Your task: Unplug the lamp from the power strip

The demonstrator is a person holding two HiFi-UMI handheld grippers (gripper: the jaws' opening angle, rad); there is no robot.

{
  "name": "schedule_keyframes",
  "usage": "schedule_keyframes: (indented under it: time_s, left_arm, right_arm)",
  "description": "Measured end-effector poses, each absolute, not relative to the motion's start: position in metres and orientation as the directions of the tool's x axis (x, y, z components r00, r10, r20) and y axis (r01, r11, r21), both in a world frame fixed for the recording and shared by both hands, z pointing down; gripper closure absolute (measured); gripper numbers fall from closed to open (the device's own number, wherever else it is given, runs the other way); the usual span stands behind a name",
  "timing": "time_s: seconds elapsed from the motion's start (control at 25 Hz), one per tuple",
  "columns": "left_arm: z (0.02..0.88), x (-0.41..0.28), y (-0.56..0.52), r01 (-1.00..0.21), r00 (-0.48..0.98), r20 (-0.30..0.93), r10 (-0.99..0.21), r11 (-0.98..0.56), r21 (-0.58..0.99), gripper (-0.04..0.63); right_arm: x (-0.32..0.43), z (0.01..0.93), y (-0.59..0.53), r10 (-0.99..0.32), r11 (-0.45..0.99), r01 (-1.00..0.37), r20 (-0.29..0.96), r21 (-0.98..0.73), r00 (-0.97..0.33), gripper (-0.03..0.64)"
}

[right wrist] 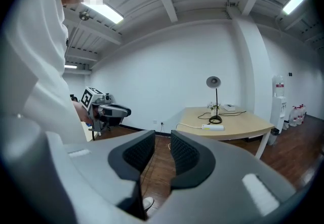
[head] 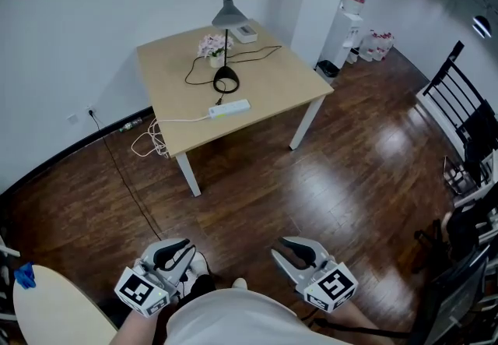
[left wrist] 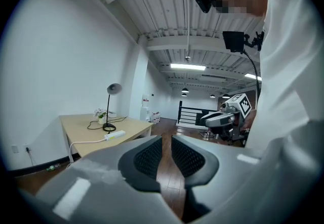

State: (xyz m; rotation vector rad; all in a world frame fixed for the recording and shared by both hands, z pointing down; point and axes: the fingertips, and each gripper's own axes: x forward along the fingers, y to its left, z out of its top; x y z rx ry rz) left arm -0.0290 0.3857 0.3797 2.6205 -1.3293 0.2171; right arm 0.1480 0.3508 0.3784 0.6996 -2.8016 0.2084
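Well beyond left gripper (head: 184, 247) and right gripper (head: 282, 248), fingers (right wrist: 185, 154) spread, empty, lamp (head: 226, 21), power strip (head: 229, 108) — on table (head: 274, 83).

A square wooden table (head: 272, 86) stands near the wall on a dark wood floor (head: 311, 188). At its far edge sit potted flowers (head: 212, 46) and a white box (head: 244, 33). A water dispenser (head: 350, 20) stands at the pillar, with a bin (head: 327, 68) beside it.

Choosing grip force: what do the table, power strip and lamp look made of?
Table: probably wood laminate, matte pale tan, white legs. Power strip: likely plastic, smooth white casing. Lamp: possibly painted metal, grey shade, thin black stem.
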Motion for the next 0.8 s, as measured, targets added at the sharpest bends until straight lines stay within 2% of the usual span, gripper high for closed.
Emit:
schedule_keyframes:
  time_s: [0.8]
  left_arm:
    - [0.384, -0.008, 0.394, -0.799, 0.598, 0.227, -0.769, -0.594, 0.094, 0.531]
  right_arm:
    - [0.162, 0.390, 0.371, -0.432, 0.873, -0.476, 0.288, -0.104, -0.855, 0.515]
